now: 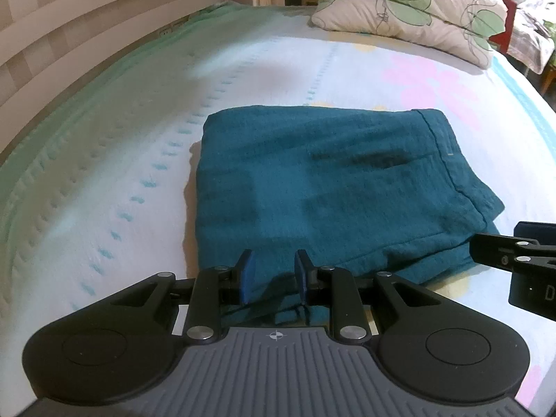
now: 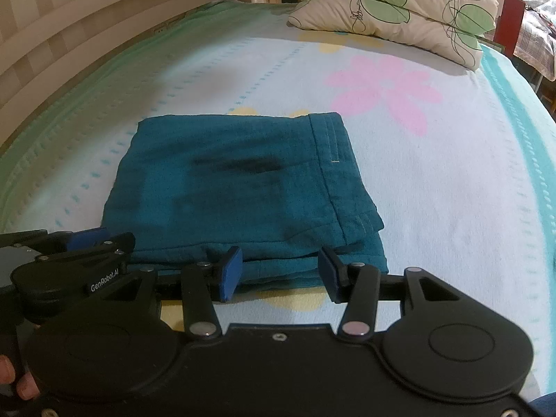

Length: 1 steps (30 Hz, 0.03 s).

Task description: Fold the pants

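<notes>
Left wrist view: your left hand-held gripper sits level and low over the near edge of the folded teal pants, its blue pads apart and released, with cloth lying between them ungripped. The pants rest flat on the bed. The right hand-held gripper enters from the right, beside the pants' corner.

Right wrist view: your right hand-held gripper is level at the pants' near edge, pads spread, grasping nothing. The left hand-held gripper lies to its left. Two pillows lie stacked at the far side of the bed.
</notes>
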### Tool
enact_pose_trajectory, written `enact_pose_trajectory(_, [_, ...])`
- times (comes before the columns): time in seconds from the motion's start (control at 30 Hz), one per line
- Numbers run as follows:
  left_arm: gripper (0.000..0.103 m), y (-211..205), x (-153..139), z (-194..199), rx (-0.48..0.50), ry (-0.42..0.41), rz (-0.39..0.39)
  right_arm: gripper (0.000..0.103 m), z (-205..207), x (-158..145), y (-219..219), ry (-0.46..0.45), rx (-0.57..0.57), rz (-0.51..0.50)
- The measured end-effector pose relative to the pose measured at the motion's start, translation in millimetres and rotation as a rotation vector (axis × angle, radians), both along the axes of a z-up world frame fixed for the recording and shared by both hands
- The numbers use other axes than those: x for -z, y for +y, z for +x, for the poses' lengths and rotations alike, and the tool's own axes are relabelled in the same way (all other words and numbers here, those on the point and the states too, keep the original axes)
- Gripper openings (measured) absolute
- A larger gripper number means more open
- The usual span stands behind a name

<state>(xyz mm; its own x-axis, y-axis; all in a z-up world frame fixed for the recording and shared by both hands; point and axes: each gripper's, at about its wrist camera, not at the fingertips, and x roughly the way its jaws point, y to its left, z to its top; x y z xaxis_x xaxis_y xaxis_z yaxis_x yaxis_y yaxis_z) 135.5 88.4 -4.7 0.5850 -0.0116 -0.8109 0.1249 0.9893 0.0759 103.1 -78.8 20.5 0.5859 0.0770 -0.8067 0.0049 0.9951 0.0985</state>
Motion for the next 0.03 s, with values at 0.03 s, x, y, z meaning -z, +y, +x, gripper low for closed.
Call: enact_pose_trajectory(0.03, [0.024,0.2,0.1,0.2,-0.002,0.002,-0.002,0.056,0.1,-0.1,0.3,0.0,0.001,0.0])
